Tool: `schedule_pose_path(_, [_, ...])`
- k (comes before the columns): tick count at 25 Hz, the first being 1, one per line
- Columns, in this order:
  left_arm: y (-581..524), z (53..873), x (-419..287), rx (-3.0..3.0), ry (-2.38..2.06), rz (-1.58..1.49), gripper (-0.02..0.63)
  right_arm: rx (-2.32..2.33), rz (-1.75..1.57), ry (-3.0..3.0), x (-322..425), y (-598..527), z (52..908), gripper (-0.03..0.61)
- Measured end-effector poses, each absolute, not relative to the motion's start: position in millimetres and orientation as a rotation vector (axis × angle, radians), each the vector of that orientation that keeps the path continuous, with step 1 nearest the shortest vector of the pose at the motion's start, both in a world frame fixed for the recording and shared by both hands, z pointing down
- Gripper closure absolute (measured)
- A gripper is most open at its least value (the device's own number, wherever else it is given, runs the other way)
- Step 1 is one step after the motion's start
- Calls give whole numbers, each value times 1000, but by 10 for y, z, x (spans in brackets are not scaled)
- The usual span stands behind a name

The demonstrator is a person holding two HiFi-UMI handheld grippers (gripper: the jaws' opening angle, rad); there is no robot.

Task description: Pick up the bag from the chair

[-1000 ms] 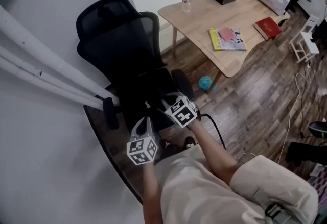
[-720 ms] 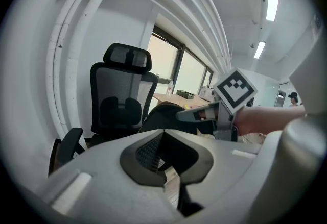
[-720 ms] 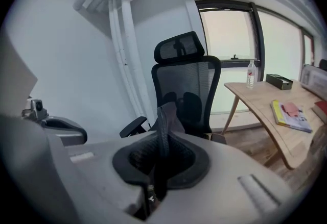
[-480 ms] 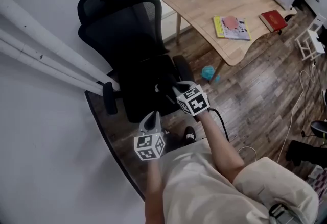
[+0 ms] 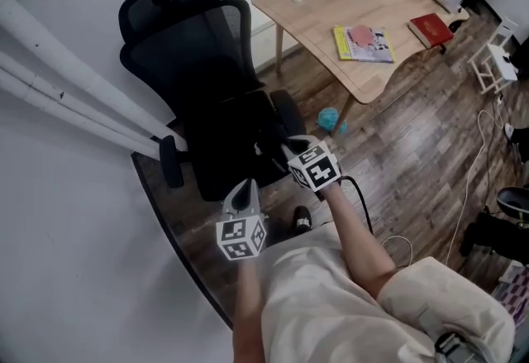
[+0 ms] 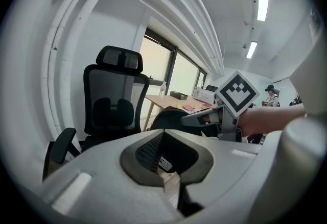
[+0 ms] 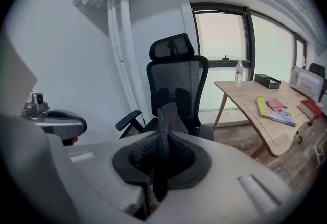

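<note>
The chair [image 5: 198, 80] is sitting by the wall [image 5: 66, 212]. The counter [image 5: 318, 10] is standing well apart behind it and playing no part. The bag [image 7: 175, 117] is sitting at the front of the seat [image 5: 223, 150], between the two claws. In the head view it's black on black, so I'm not separating its outline from the seat there. The right claw [image 5: 289, 150] is clenching the bag's strap [image 7: 163, 136], which is running edge-on straight up through the pads in the right gripper view. The left claw [image 5: 244, 188] is looking clenched too. Dark fabric with a small white label [image 6: 164, 163] is filling its mouth, and I'm reading that as bag material, though a bit of floor [image 5: 413, 155] is showing through just below it. What's changing: over the last second both claws are shifting together across the seat front toward the counter side, most of it early on, while the right grip isn't changing. I'm reading that as the bag getting drawn off the seat, not lifted yet, so the pick isn't finished. The next move is needing an upward pull, with both claws rising together so the strap isn't slipping.
</note>
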State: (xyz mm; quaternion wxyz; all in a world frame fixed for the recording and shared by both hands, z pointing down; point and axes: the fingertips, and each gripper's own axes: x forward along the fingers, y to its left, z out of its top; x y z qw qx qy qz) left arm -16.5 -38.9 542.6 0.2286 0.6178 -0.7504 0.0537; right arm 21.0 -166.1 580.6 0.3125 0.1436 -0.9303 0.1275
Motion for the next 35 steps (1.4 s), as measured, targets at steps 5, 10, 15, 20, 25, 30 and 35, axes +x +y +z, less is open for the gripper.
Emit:
schedule_pose_path(5, [-328,5455,-81,1731,-2026,166,609,361,318,-2469,171,-1574,5763,551])
schedule_pose_path(10, [-237,5424,-160,1719,-2046,154,609,335,288,-2482,32,-1502,5747,551])
schedule_pose_path(15, [-152,5394,-269,1690,-2072,136,609,310,270,-2487,-88,-1469,5740,551])
schedule_pose_path(20, [-131,5389,-328,1670,-2092,123,609,277,255,-2486,-161,-1429,5758,551])
schedule_pose_path(25, [-159,5416,-331,1664,-2090,122,609,250,238,-2482,-185,-1400,5776,551])
schedule_pose_path(30, [-225,5434,-322,1659,-2090,118,609,231,221,-2483,-166,-1402,5774,551])
schedule_pose_path(35, [-318,5476,-255,1673,-2062,125,609,248,221,-2458,-81,-1447,5792,551])
